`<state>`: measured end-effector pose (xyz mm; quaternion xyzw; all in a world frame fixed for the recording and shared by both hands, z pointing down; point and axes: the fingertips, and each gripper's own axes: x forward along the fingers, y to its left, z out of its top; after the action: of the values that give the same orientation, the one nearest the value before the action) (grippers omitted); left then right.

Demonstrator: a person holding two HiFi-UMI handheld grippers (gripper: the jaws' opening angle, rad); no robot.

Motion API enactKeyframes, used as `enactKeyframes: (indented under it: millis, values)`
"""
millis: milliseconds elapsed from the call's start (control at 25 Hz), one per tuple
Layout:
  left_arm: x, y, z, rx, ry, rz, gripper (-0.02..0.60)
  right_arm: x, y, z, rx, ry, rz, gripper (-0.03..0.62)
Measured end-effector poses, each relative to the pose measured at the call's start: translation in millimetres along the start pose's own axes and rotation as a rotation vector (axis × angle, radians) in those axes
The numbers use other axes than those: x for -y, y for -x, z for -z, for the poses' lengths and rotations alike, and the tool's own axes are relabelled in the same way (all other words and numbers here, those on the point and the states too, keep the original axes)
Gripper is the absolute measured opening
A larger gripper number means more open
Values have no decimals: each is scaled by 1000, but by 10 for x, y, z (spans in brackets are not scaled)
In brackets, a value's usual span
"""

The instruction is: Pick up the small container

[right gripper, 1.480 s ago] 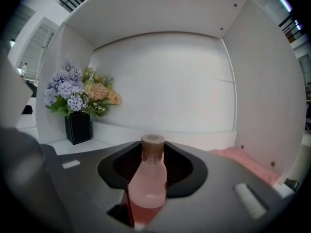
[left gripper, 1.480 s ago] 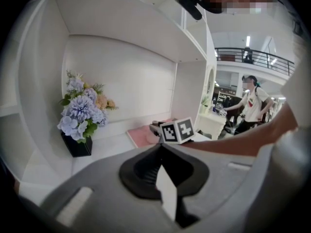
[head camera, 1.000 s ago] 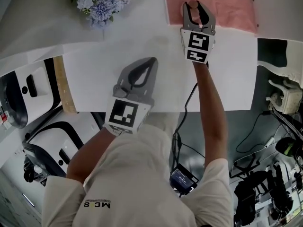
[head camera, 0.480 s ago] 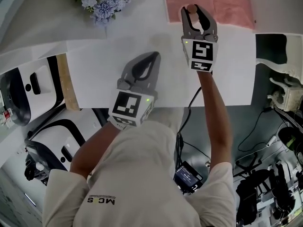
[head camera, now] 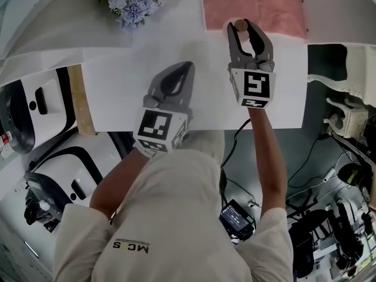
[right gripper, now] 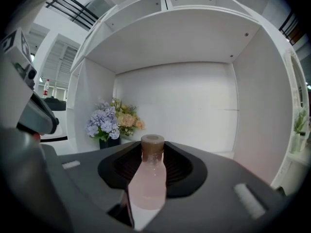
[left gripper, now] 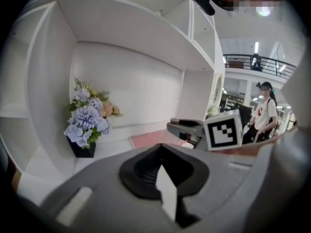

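Pink small container (right gripper: 148, 178) in right gripper (head camera: 242, 25), at mat's (head camera: 273, 7) near edge

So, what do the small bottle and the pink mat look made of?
The small pale-pink translucent bottle is probably frosted plastic or glass: light glows through softly. Its brown cap looks matte, perhaps cork. The pink rectangular mat seems soft cloth, matte and slightly mottled.

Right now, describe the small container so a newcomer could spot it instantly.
On the white table, find the pink mat at the far side, right of the bouquet. The right gripper is at the mat's near edge with the small container gripped between its jaws. It is the only bottle there, with a translucent pale pink body and a brown cap.
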<state>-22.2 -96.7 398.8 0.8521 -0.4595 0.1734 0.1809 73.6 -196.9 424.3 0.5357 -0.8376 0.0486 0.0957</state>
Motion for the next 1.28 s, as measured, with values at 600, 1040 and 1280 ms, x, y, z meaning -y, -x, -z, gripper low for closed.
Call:
enactKeyframes:
  millis: [600, 1040, 1280]
  values:
    - [26, 331, -313, 75, 25, -4, 0, -205, 958, -928, 84, -22, -49, 138]
    - [42, 751, -696, 164, 6, -13, 0, -376, 1594, -1253, 63, 11, -64, 140]
    - [64, 892, -739, 157, 27, -5, 0, -466, 1831, -1392, 67, 7, -44, 140]
